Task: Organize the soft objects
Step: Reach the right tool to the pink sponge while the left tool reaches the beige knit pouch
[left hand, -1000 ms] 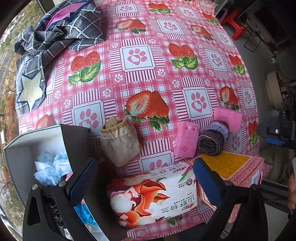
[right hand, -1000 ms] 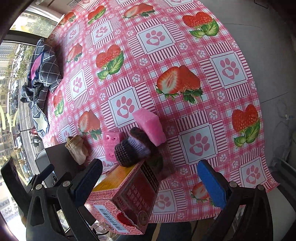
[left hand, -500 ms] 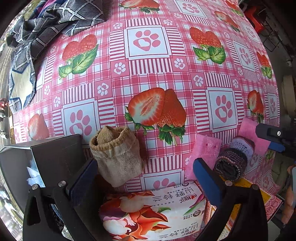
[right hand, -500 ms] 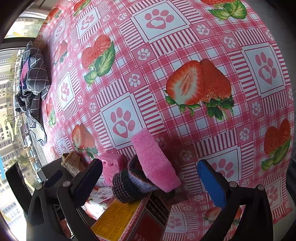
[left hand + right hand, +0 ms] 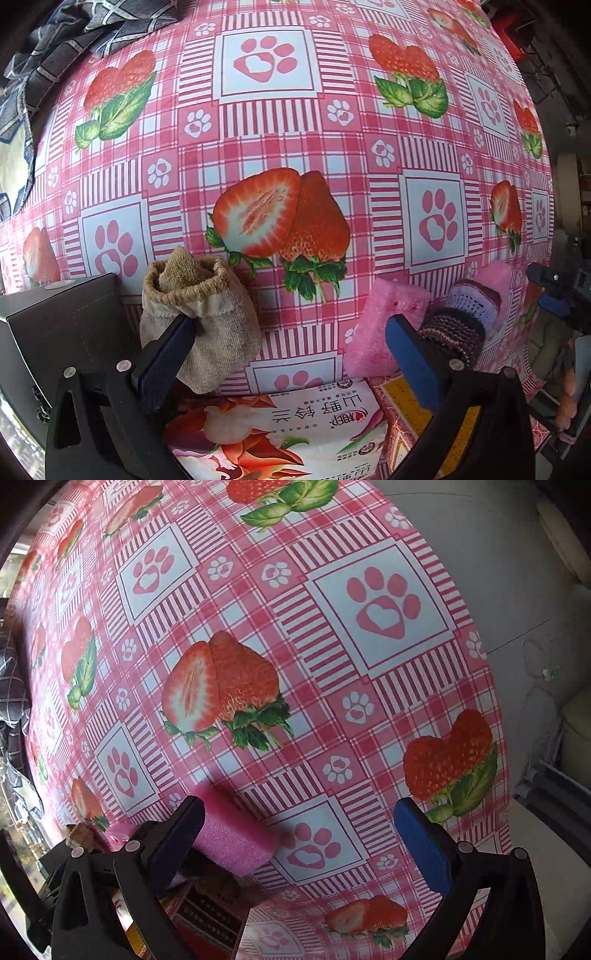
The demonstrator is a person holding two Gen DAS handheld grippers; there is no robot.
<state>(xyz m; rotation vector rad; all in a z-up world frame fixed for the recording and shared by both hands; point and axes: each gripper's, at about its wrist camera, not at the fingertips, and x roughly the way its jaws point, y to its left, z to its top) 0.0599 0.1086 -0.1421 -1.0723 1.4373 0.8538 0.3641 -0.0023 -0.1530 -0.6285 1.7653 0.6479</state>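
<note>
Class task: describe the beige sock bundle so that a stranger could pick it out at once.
Start at the strawberry tablecloth and find the black box near its front edge. The beige sock bundle sits beside it, by the left tool; its neighbours are pink or striped.

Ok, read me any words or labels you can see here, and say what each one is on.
"山野铃兰": large characters on the tissue pack, seen upside down from the left wrist.
The tissue pack's red logo and small print: too small to read.
Red box: print too blurred to read in both views.
</note>
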